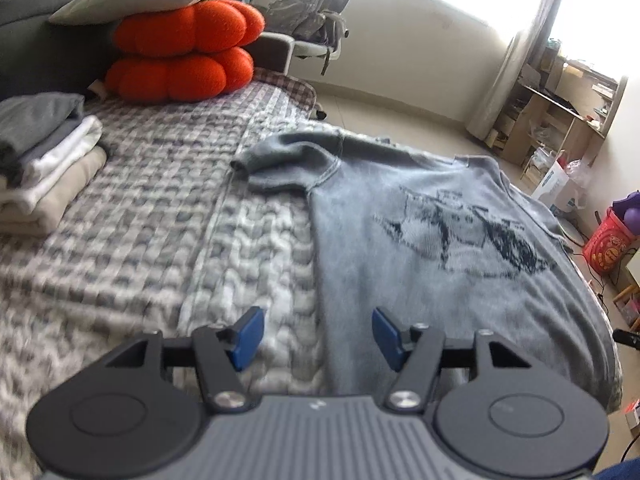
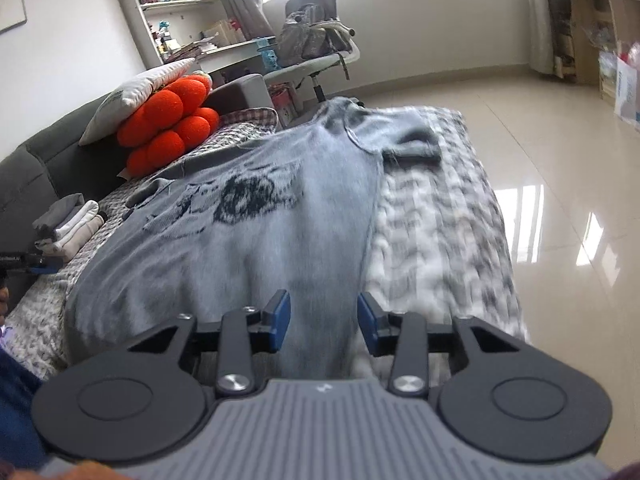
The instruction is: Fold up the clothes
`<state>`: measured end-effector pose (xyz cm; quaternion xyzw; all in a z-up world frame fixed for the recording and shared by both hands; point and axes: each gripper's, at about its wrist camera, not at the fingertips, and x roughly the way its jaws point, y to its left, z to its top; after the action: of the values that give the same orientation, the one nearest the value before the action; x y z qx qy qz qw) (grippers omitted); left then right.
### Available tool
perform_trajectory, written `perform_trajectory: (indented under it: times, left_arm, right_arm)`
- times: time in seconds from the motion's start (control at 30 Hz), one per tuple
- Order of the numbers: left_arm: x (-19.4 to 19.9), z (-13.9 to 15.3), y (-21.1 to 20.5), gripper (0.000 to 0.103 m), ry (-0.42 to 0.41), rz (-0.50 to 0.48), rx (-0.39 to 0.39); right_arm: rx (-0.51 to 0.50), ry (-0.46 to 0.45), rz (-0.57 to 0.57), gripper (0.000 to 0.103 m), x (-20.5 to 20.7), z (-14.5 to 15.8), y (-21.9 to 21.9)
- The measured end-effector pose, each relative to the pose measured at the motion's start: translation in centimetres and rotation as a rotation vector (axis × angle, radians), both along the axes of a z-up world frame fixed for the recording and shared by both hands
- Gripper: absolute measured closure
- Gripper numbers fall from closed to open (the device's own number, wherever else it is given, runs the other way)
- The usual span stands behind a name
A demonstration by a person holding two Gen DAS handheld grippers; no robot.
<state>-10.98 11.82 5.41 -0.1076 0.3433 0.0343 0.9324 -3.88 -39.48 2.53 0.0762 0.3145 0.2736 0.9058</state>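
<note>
Both grippers are hovering over the near hem of the shirt (image 1: 420, 232), which is lying spread face up on the bed (image 1: 160, 200), print showing, collar end far from the cameras, one sleeve bunching out at the far left in the left view. Left gripper (image 1: 318, 334): jaws are standing apart with nothing between the pads, sitting right over the shirt's left side edge where it meets the blanket. Right gripper (image 2: 323, 322): jaws also apart and empty, hanging over the shirt's right side edge, blanket just beside it. The folded stack (image 1: 44, 160) is sitting well apart at the left side of the bed, so that's probably where this one ends up. My read: shirt is laid flat, no fold made yet, and a first fold is what's coming. To do it well: each gripper should be pinching the hem corner on its own side, pads biting both layers rather than just the top one, and not snagging the blanket underneath since it's fluffy and right at the edge. Lifting both sides together and keeping them level is going to matter, or the fabric skews. The bunched sleeve likely needs tucking flat before or during the fold, otherwise it's leaving a lump.
</note>
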Motion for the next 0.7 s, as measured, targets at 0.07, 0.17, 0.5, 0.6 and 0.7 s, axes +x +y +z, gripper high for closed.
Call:
perform_trajectory:
  times: [0.07, 0.17, 0.5, 0.6, 0.7]
  left_arm:
    - [1.3, 0.5, -0.1, 0.040, -0.018, -0.010, 0.017]
    - [4.2, 2.0, 0.2, 0.033, -0.069, -0.038, 0.049]
    - [21.5, 3.4, 1.6, 0.027, -0.084, -0.116, 0.121]
    - [27.5, 2.6, 1.8, 0.025, -0.042, -0.157, 0.127]
    - [32.4, 1.2, 2.4, 0.025, 0.017, -0.170, 0.087]
  right_arm:
    - [-0.028, -0.025, 0.030, 0.062, 1.3, 0.9, 0.7]
    - [-0.084, -0.087, 0.063, 0.062, 4.0, 3.0, 1.8]
    - [-0.136, -0.182, 0.075, 0.061, 19.8, 7.0, 6.2]
    - [-0.171, -0.158, 0.069, 0.061, 25.2, 6.6, 8.7]
    - [-0.208, -0.148, 0.095, 0.061, 29.3, 6.0, 11.3]
